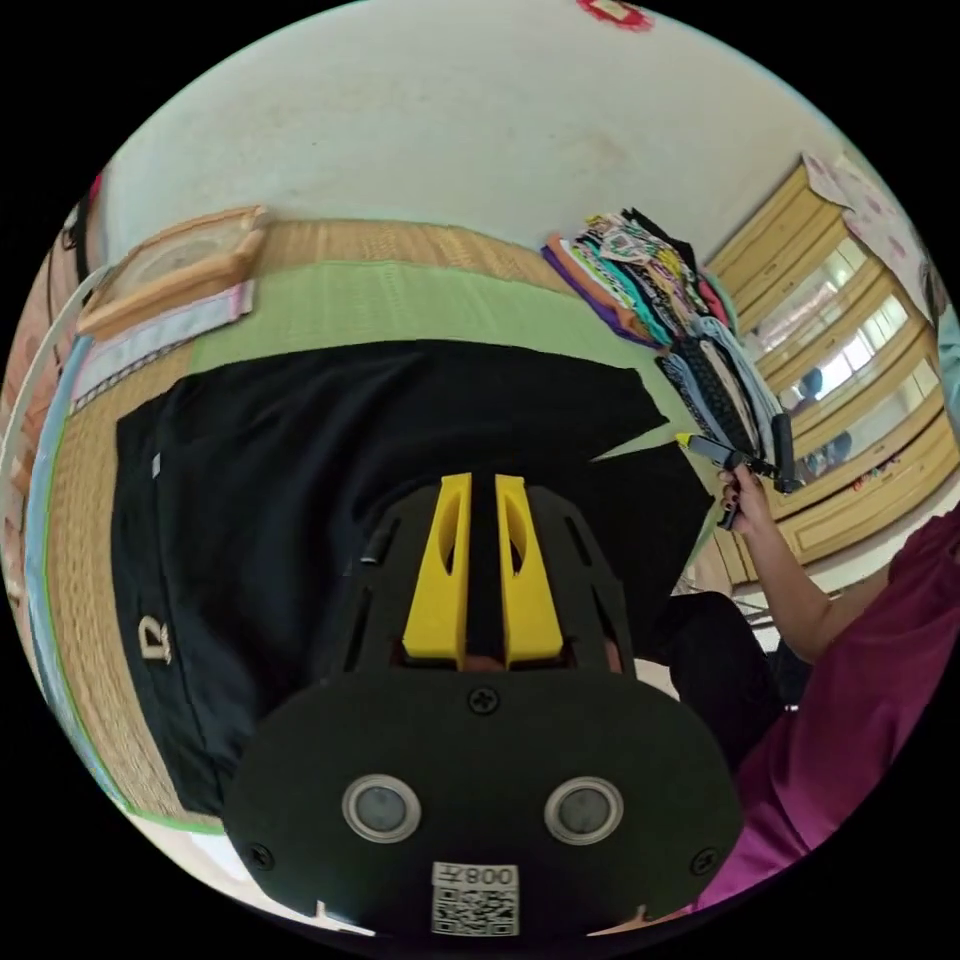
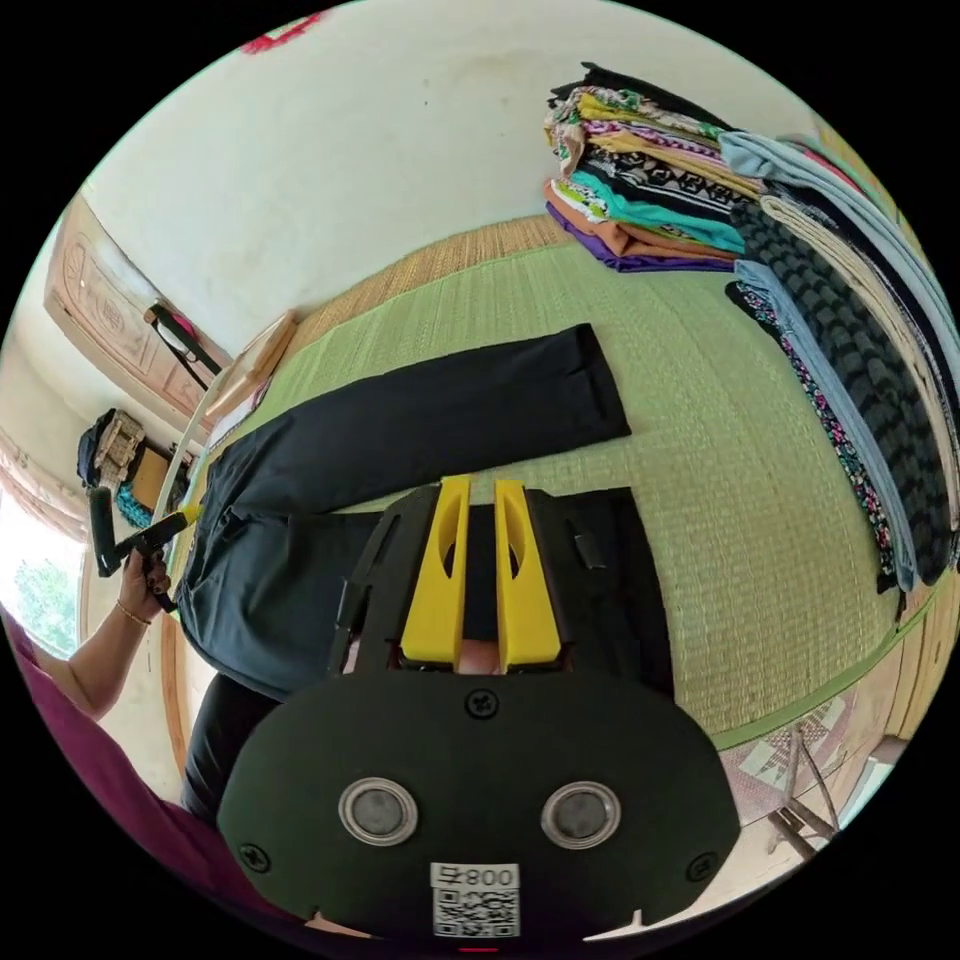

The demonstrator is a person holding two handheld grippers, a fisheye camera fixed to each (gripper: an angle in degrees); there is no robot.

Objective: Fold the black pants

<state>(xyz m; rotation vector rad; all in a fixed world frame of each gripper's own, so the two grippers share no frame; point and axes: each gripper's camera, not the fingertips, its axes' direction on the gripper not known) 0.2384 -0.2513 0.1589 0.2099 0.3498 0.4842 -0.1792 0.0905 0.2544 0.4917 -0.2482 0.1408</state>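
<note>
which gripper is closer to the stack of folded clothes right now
Right. The right gripper is at the leg ends of the black pants, beside the stack of folded clothes; the left gripper is at the waist end.

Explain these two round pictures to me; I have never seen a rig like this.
A person holds a two-jaw tool in each hand, and a fisheye camera rides on each. The left gripper view looks past the left gripper; the right gripper view looks past the right gripper. Each has yellow jaws with a narrow gap between them and holds nothing. Each view also catches the other tool in the person's far hand. Black pants lie spread flat on a green woven mat, beside stacks of folded clothes.
</note>
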